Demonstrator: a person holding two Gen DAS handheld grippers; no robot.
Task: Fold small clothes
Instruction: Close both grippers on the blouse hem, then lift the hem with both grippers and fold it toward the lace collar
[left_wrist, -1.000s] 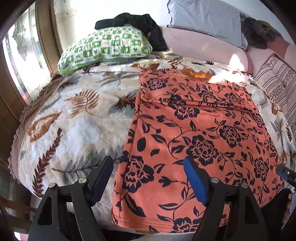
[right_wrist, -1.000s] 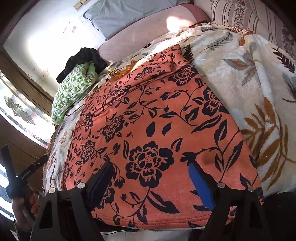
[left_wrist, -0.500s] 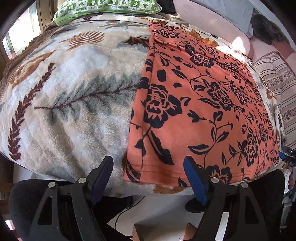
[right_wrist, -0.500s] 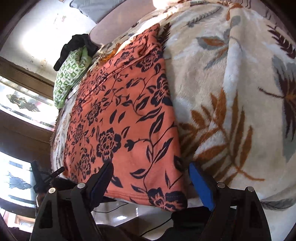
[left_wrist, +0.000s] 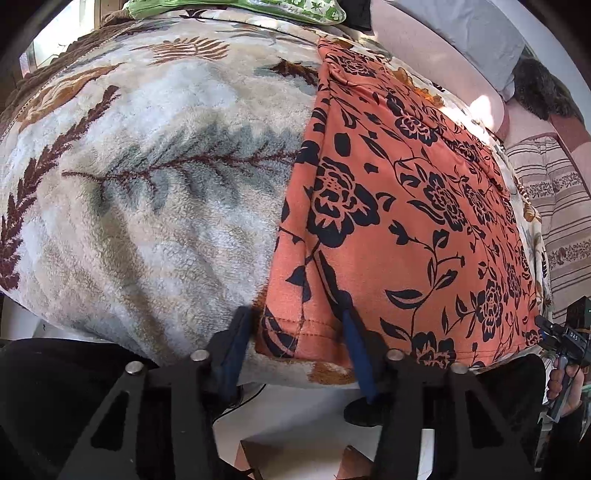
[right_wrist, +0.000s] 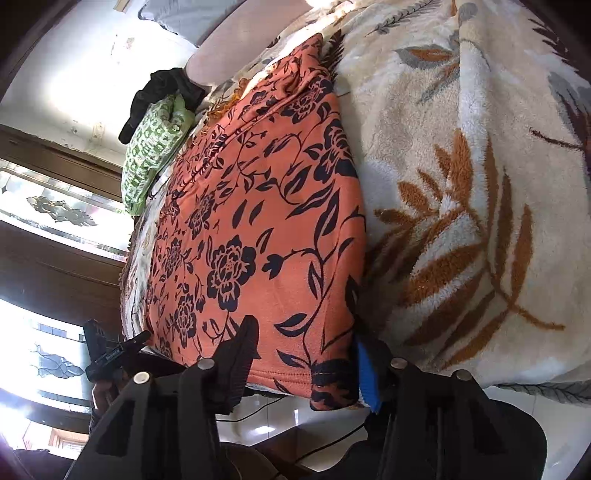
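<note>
Straddling the near hem of the orange cotton garment with black flower print (left_wrist: 399, 206), my left claw (left_wrist: 295, 345) is spread wide around its left corner, pads not pinching yet. My right claw (right_wrist: 306, 360) is just as wide, framing the other corner where it droops over the bed edge. The garment lies flat, running from the near edge up toward the pillows.

Writing: only a tiny white label on the other claw's handle at the left view's edge, looks like "DAS" but too small to trust.

Underneath is a fluffy cream fleece blanket with brown and grey leaf prints (left_wrist: 155, 206). Up top sits a green-and-white patterned pillow (right_wrist: 155, 147), a crumpled black garment (right_wrist: 162, 92) behind it, plus a grey pillow (left_wrist: 461, 33). Wooden-framed etched glass panels (right_wrist: 55, 214) glow on the window side.
</note>
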